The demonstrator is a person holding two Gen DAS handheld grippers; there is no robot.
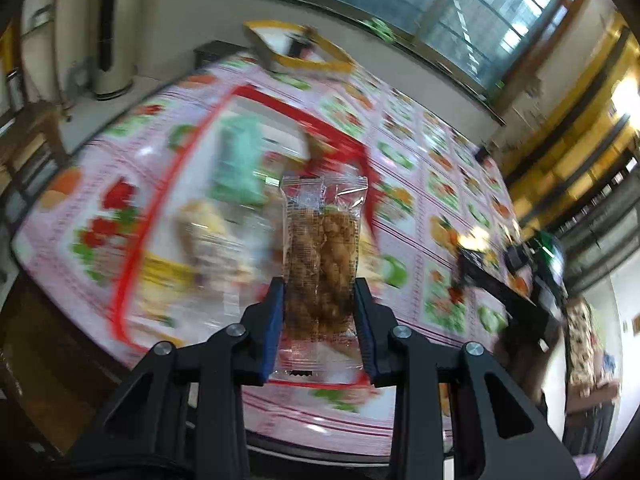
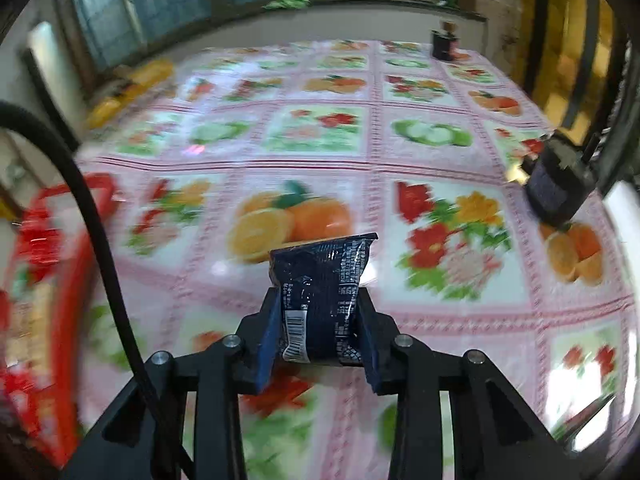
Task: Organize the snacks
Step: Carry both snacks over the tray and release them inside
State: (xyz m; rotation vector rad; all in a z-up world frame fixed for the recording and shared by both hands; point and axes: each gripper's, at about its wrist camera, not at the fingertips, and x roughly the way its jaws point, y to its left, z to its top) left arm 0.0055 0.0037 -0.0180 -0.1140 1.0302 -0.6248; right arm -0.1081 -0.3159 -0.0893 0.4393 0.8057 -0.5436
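Note:
My left gripper [image 1: 319, 300] is shut on a clear packet of brown snack [image 1: 320, 256] and holds it upright above a red-rimmed tray [image 1: 168, 184]. The tray holds several blurred snacks, among them a green packet [image 1: 238, 160] and a pale one [image 1: 208, 236]. My right gripper [image 2: 318, 320] is shut on a dark blue snack packet [image 2: 324, 280] with a barcode, held above the fruit-patterned tablecloth [image 2: 320, 132]. The red tray [image 2: 44, 248] shows at the left edge of the right wrist view.
A yellow-rimmed tray [image 1: 304, 46] stands at the table's far end. Small dark objects [image 2: 560, 188] [image 2: 442, 42] sit at the table's right side and far corner. A black cable [image 2: 100, 232] arcs through the left. Windows run behind the table.

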